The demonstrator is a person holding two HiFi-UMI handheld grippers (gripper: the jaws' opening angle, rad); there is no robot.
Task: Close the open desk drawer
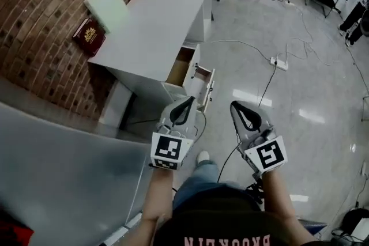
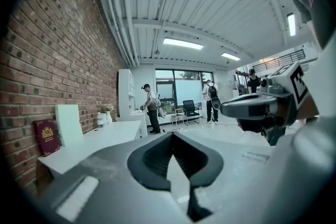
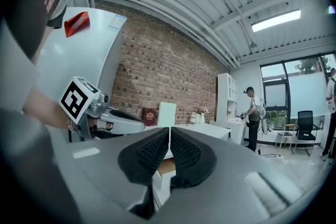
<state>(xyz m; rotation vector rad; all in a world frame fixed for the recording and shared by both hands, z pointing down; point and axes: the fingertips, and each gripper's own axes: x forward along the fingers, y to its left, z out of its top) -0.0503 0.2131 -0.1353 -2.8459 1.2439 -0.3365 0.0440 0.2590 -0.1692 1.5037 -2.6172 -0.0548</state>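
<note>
Drawer: The open desk drawer [image 1: 193,73] is sticking out of the white desk [image 1: 155,20] toward about 4 o'clock in the head view. Its front panel is facing you.
Left claw: Your left gripper [image 1: 189,102] is hovering just short of the drawer front, which is sitting at its 12 o'clock. Its tips are meeting and nothing is between them.
Right claw: Your right gripper [image 1: 236,105] is hanging at 3 o'clock of the left one. Its pads are pressed narrow and holding nothing.
Step in hand: You are lining up for the push, and no contact is showing yet.
Doing it well: Leave the jaws closed and use the left tips as a blunt pusher. Place them on the middle of the front panel and drive toward 10 o'clock, straight along the drawer's run. An off-centre push is likely to skew it.
Watch: A floor cable [image 1: 266,86] is trailing at 1 o'clock of the right gripper, so mind your feet.
</note>
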